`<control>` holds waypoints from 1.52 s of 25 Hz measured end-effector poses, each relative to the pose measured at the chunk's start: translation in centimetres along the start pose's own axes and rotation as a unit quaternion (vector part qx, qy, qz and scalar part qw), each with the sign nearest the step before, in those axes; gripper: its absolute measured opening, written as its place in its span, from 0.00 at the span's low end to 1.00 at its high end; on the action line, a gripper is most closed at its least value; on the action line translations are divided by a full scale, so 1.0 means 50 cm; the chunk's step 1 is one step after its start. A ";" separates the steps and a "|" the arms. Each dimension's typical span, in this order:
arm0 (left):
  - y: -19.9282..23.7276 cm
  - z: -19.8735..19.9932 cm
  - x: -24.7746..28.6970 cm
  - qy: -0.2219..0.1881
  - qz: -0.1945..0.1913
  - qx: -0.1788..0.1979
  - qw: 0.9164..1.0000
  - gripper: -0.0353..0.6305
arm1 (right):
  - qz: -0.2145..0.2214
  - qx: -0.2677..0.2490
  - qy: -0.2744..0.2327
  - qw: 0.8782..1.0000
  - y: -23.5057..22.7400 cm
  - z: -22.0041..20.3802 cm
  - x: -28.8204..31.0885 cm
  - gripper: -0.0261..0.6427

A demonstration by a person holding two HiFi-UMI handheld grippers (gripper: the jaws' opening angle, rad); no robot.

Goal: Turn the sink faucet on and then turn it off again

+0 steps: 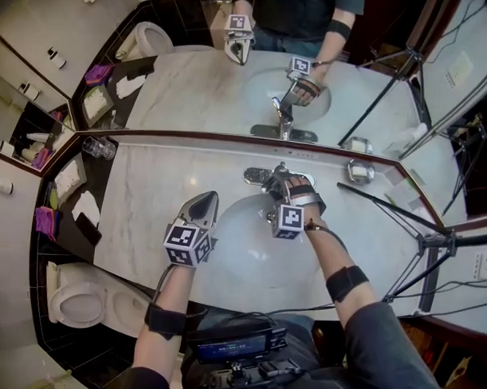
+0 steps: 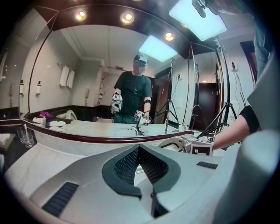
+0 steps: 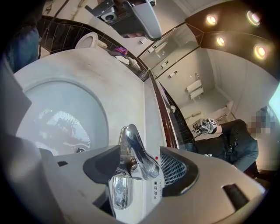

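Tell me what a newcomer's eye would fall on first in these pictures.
The shiny chrome lever faucet at the back of the white oval basin, with the right hand-held gripper open around its lever. Next, the wall-wide mirror behind the pale marble counter, doubling the whole scene. The left hand-held gripper hangs shut by the basin's left rim.

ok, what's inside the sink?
Only the drain shows in the white sink; nothing else is visible. The right gripper covers the part below the faucet.
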State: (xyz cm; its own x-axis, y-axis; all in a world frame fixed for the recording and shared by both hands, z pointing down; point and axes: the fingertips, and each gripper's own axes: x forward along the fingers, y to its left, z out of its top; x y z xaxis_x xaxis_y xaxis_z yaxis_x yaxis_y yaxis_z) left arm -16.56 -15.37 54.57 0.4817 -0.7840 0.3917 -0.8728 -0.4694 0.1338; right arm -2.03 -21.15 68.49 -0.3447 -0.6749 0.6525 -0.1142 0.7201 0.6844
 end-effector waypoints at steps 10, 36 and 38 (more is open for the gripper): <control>0.012 -0.021 -0.006 0.007 0.007 -0.008 1.000 0.05 | 0.000 -0.011 0.008 1.000 -0.017 0.005 0.018 0.41; 0.021 -0.032 -0.003 0.011 0.006 -0.013 1.000 0.04 | 0.008 0.104 -0.004 0.995 -0.063 0.000 0.014 0.39; 0.022 -0.033 -0.002 0.012 0.006 -0.014 1.000 0.04 | 0.007 0.120 -0.007 0.993 -0.076 -0.004 0.012 0.39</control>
State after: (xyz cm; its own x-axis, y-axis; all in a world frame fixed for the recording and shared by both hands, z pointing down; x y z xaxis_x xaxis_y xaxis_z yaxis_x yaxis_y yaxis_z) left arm -17.69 -15.13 56.17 0.4697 -0.7793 0.4149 -0.8803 -0.4486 0.1541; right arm -1.62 -24.31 66.33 -0.3607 -0.6634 0.6556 -0.3282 0.7482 0.5766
